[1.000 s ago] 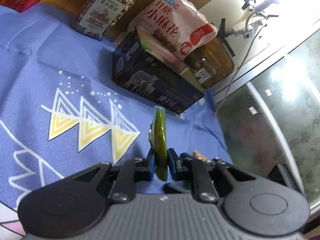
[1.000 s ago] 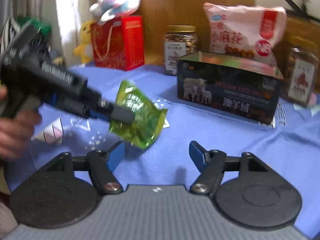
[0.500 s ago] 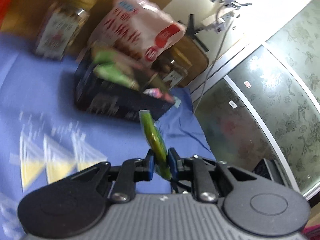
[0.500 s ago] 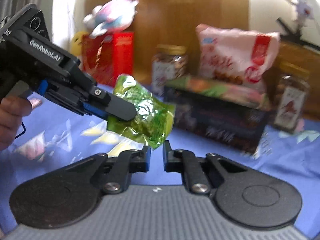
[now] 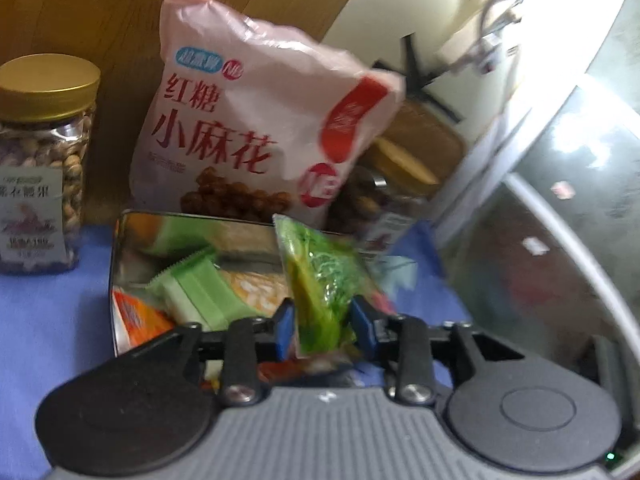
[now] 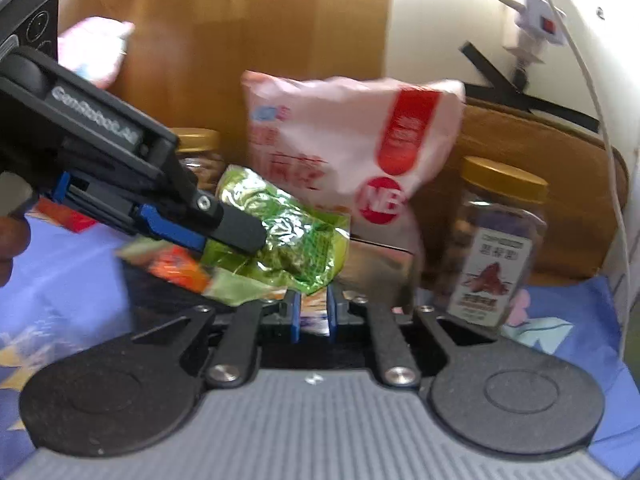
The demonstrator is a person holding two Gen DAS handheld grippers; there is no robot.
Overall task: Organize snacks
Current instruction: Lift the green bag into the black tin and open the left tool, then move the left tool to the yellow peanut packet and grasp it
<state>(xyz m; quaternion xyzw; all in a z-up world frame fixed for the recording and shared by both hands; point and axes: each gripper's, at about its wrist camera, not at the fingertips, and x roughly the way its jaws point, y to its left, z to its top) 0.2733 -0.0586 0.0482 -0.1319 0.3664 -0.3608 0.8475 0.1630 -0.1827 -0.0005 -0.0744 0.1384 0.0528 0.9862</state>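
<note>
Left tool (image 5: 323,322) spread around light, crinkly green packet (image 5: 320,280) over the box (image 5: 116,248); right tool (image 6: 311,316) nearly pressed together, empty; best gripped by the flat seam.

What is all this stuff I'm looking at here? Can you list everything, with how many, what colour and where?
Green snack packet: one, shiny green, between the left gripper's fingers, over the box.
Storage box: one, dark with shiny lining, on the cloth, open.
Wrapped snacks: several, green and orange, lying inside the box.
Pink snack bag: one, pink with red print, upright behind the box.
Nut jars: two seen clearly, clear with gold lids, one on each side of the bag.
Tablecloth: one, blue, under everything.
Power strip: one, white, hanging on the wall.
Left gripper: black, blue pads, jaws parted around the packet.
Right gripper: black, blue pads, nearly closed, holding nothing.
</note>
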